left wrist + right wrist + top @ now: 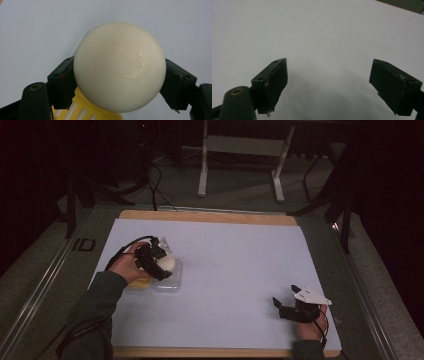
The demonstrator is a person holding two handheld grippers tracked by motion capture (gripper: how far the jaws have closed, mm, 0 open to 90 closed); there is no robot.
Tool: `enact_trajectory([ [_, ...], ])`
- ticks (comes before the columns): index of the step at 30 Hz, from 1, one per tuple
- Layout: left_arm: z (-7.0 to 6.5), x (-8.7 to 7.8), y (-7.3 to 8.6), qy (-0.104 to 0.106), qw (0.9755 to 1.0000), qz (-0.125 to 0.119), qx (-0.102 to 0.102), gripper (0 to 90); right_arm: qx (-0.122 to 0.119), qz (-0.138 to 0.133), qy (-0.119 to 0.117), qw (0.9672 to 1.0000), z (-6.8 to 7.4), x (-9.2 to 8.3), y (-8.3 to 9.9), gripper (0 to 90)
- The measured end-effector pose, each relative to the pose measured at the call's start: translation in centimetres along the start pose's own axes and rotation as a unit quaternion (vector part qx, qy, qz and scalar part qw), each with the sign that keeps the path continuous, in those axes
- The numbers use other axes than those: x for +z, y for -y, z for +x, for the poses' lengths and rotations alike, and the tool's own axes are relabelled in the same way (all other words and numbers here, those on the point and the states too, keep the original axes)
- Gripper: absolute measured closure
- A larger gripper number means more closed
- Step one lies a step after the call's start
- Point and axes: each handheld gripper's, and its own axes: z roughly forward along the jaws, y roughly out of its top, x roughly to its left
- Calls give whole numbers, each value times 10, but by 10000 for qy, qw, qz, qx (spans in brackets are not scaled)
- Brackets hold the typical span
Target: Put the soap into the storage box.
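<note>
Two grippers are at work over a white sheet (pixel 235 265) on the table. On the left side, the left gripper (pixel 159 261) has its jaws clamped on either side of a cream-coloured ball (pixel 119 65), holding it just above a clear tray (pixel 176 282) with a yellow tray (pixel 140 284) touching it on the left. The right gripper (pixel 286 298) rests near the right front corner, its jaws spread wide with nothing between them. The step in hand looks like moving the ball, either lifting it out of the clear tray or lowering it in. Next comes a steady carry without squeezing harder, since a smooth round ball could slip.
</note>
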Motion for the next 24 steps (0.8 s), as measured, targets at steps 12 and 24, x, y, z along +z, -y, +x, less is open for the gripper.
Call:
enact_trajectory([
  [12, 11, -6, 19, -85, 9997, -8, -248, 242, -2, -1, 7, 10000, 0, 0, 0, 150],
  [24, 20, -9, 42, -190, 9986, 105, -489, 242, 0, -7, 12, 10000, 0, 0, 0, 150],
])
